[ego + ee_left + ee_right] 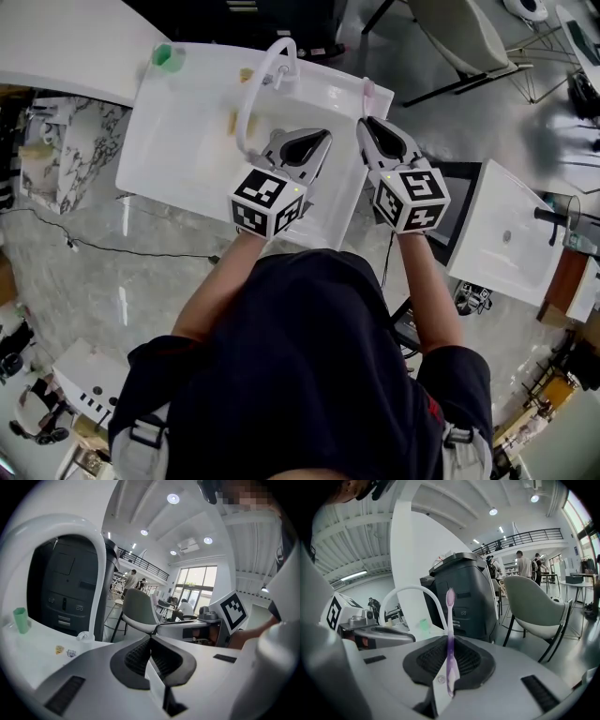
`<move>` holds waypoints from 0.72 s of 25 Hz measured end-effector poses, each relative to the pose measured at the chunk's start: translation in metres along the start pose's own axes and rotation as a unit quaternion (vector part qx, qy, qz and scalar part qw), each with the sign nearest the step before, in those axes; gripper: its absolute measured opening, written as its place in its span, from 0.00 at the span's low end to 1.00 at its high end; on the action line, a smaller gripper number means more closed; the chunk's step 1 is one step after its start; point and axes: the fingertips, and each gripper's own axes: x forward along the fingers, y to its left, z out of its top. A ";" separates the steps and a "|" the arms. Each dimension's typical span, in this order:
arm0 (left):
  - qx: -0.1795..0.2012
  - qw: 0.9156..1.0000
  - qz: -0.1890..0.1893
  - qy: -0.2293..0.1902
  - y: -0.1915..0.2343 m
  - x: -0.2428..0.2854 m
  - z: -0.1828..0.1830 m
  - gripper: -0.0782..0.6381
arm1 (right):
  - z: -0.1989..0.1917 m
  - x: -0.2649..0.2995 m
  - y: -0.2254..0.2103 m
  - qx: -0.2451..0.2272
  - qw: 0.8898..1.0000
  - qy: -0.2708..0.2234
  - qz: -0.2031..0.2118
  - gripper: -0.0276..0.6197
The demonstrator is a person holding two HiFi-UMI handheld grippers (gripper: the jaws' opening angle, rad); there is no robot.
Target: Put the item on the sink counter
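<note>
Scanning from the left, a small translucent green plastic cup (163, 55) stands at the far corner of the white rectangular sink counter (178, 155); what it holds, if anything, can't be told. A thin white arched faucet (249, 94) curves over the white surface, with a small tan scrap (232, 122) lying beside it. The left gripper (150, 638) hovers above the counter, pads pressed together on nothing. The right gripper (449, 641) pinches a slim purple plastic toothbrush (450, 620) by its handle, bristles pointing up and away, near the counter's right edge. My call: tip the brush level, lower it onto flat counter clear of the faucet, and release only once the handle rests.
</note>
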 end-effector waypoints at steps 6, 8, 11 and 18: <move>-0.009 1.000 0.018 0.007 0.010 0.014 -0.006 0.13 | -0.003 0.019 -0.013 -0.043 0.999 0.025 0.010 0.14; -0.014 1.000 0.023 0.011 0.014 0.018 -0.008 0.13 | -0.005 0.025 -0.017 -0.049 0.998 0.034 0.014 0.14; -0.020 0.999 0.029 0.016 0.017 0.023 -0.012 0.13 | -0.010 0.033 -0.023 -0.053 0.997 0.047 0.021 0.14; -0.026 0.998 0.044 0.024 0.024 0.032 -0.019 0.13 | -0.014 0.053 -0.031 -0.069 0.994 0.073 0.046 0.14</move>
